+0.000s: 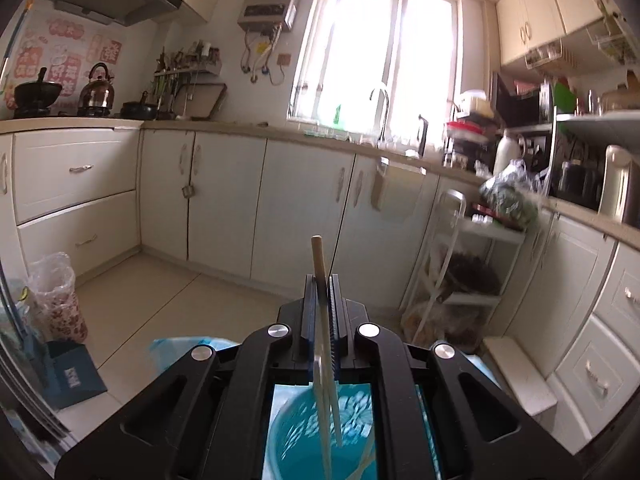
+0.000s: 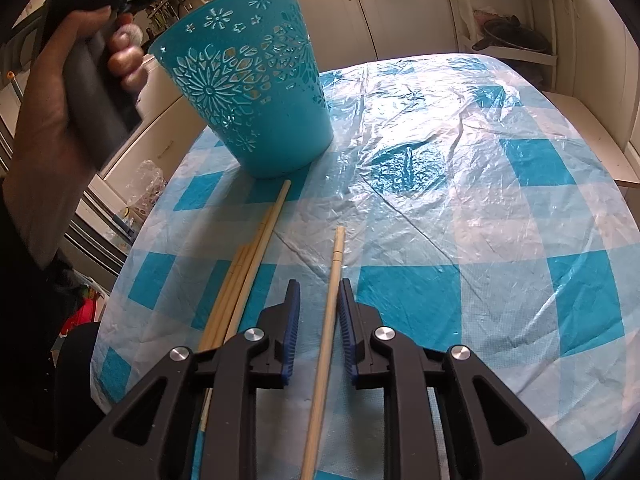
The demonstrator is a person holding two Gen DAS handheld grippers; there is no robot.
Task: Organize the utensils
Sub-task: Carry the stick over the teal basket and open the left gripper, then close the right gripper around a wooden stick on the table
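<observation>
Chopstick (image 2: 325, 344), pale wood and slim, lies on the checked surface (image 2: 460, 240) between the fingers of the right tool (image 2: 319, 292), whose blue pads stand a little off it on each side, so the tool is open around it. No earlier view is given to judge any movement. Just left of that tool lies a bundle of chopsticks (image 2: 244, 280), side by side and touching, their tips pointing at the bucket (image 2: 248, 80). This teal bucket, cut through with flower patterns, stands upright further back on the surface, just past the tips. Left of it a hand (image 2: 48, 92) holds the handle of the left tool (image 1: 322, 280). In the left view that tool is closed on a chopstick of the same pale wood (image 1: 319, 256), which runs up past the fingertips and down over the bucket's open mouth, where more sticks lean inside. Beyond stand white cabinets (image 1: 224, 200) and a bright window (image 1: 384, 52).
</observation>
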